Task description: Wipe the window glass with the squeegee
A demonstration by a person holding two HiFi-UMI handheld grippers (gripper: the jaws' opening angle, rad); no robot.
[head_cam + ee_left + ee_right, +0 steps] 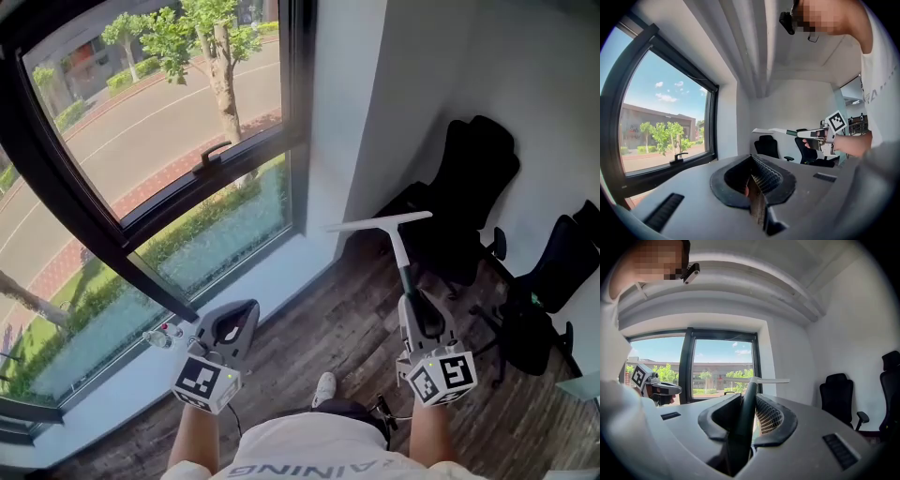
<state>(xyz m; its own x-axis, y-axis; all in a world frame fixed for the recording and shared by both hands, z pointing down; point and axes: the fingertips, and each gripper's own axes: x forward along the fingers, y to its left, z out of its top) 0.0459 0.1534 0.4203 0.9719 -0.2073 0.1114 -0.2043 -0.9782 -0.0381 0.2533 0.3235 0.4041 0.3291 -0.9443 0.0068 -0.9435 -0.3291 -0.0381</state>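
At far left the window glass [141, 122] fills a dark frame, with trees, a road and a hedge outside; a black window handle [214, 153] sits on the middle bar, and a pale sill [267, 281] runs along the bottom pane. Just right of the sill, over the wooden floor [319, 328], the left tongs [246, 314] point toward the lower pane without touching it. Their own view shows the two tips pressed together with nothing between them. Further right, the right tongs [417, 309] are pinched on the dark handle of the squeegee [400, 248], which rises between the padded tips. Its white blade lies crosswise at the top, in front of the white wall [412, 103] beside the window and well apart from the glass. At far right two black office chairs [473, 187] stand against that wall, one behind the blade's right end, the other nearer the edge of the head view
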